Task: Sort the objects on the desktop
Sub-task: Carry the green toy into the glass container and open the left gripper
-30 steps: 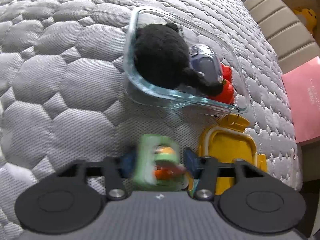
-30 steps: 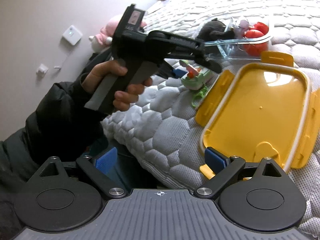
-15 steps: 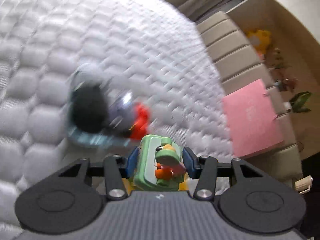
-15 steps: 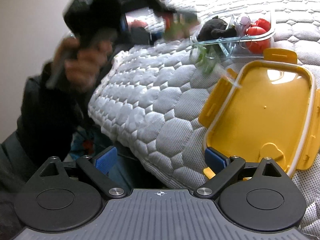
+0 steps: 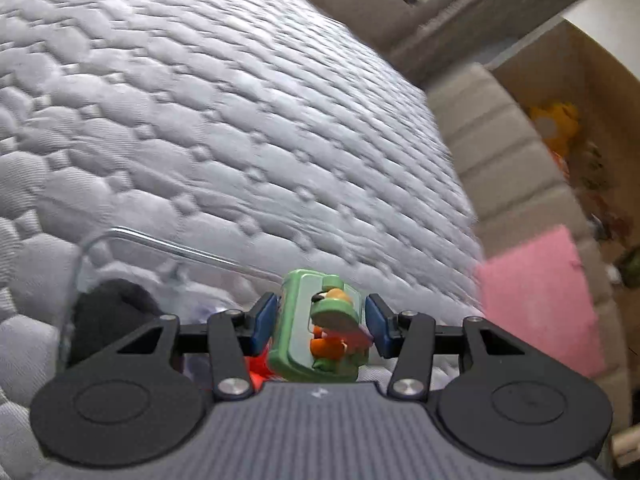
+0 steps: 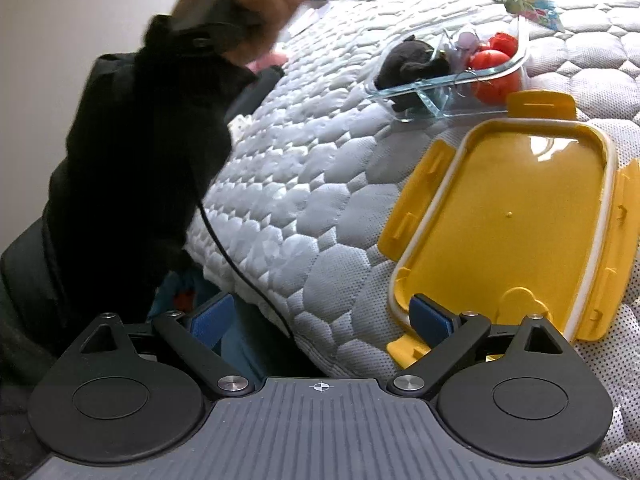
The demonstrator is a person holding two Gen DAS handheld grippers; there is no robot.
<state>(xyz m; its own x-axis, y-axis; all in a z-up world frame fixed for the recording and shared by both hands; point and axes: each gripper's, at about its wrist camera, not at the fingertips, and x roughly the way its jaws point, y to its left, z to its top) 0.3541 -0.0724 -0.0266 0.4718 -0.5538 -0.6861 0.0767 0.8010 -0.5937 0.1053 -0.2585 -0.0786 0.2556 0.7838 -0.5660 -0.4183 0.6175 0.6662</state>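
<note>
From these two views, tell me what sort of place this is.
Probably a bedroom: the work surface is a quilted mattress, not a desk, with a padded beige bed frame beside it and a yellow plush toy past that.

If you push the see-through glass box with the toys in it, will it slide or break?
The clear glass box probably feels heavy and stiff. On the soft quilted grey mattress it would likely drag rather than slide. Its low, flat shape makes tipping unlikely, and the padding should cushion it.

Soft daylight fills both my views. Beyond my left gripper (image 5: pixel 319 316) the quilted mattress (image 5: pixel 224 128) smears with motion blur. Ahead of my right gripper (image 6: pixel 320 316) a glare patch sits on the yellow lid (image 6: pixel 512 216); fisheye bends the edges.
</note>
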